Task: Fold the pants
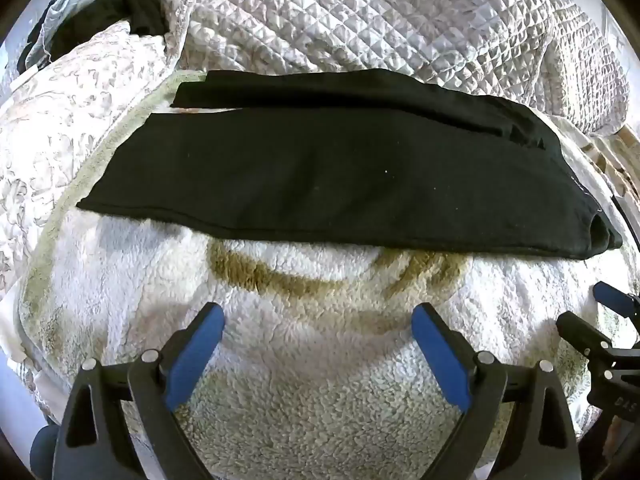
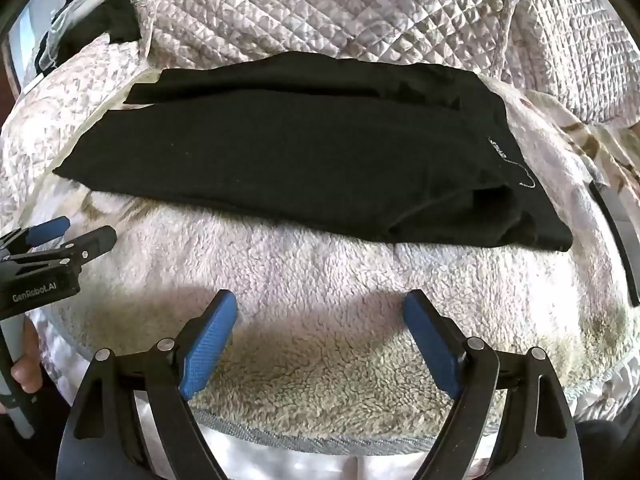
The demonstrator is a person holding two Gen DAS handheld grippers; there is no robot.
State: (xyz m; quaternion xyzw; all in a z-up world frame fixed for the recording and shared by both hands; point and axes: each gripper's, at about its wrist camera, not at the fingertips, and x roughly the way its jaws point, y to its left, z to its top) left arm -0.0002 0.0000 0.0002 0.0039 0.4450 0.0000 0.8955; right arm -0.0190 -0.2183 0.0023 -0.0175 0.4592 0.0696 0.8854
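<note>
Black pants (image 1: 320, 184) lie flat across a white fleece blanket (image 1: 312, 360), one leg on top of the other, leg ends to the left and waist to the right. They also show in the right wrist view (image 2: 300, 160), where a small label sits near the waist. My left gripper (image 1: 318, 316) is open and empty, hovering over the fleece short of the pants' near edge. My right gripper (image 2: 320, 304) is open and empty, also short of the near edge. Each gripper shows at the side of the other's view: the right (image 1: 600, 320), the left (image 2: 60, 240).
A quilted white bedspread (image 1: 380, 20) rises behind the pants. A floral pillow (image 1: 60, 128) lies at the left. Another dark garment (image 1: 132, 4) is bunched at the far left corner. A dark strip (image 2: 616, 240) marks the bed's right edge.
</note>
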